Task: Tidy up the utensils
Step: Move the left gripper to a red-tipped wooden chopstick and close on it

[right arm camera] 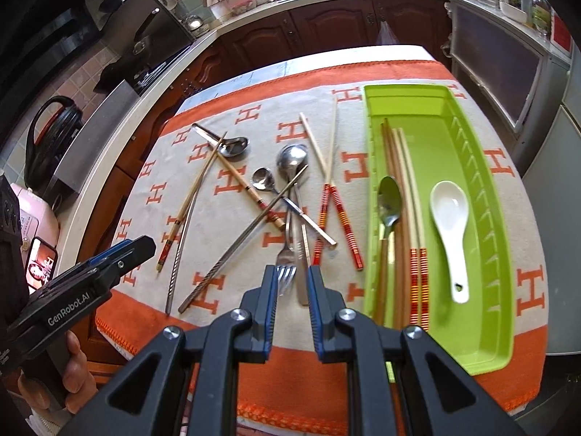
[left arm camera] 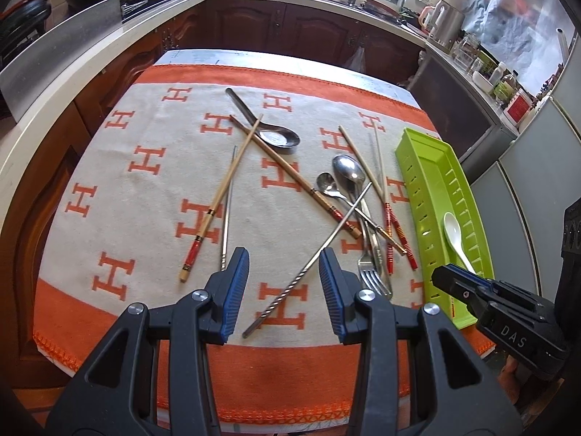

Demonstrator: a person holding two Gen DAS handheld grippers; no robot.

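Loose utensils lie scattered on an orange and cream cloth: a fork, a table knife, several spoons, wooden chopsticks and metal chopsticks. My left gripper is open above the cloth's near part, and a twisted metal chopstick runs under its gap. My right gripper is open, and the fork's tines show between its fingers. On the right, a green tray holds a white ceramic spoon, a metal spoon and several chopsticks.
The table's near edge lies just below both grippers. Brown cabinets and pale counters ring the table, with a kettle and bottles at the back right. A phone and a pink appliance sit at the left. A hand holds the left gripper.
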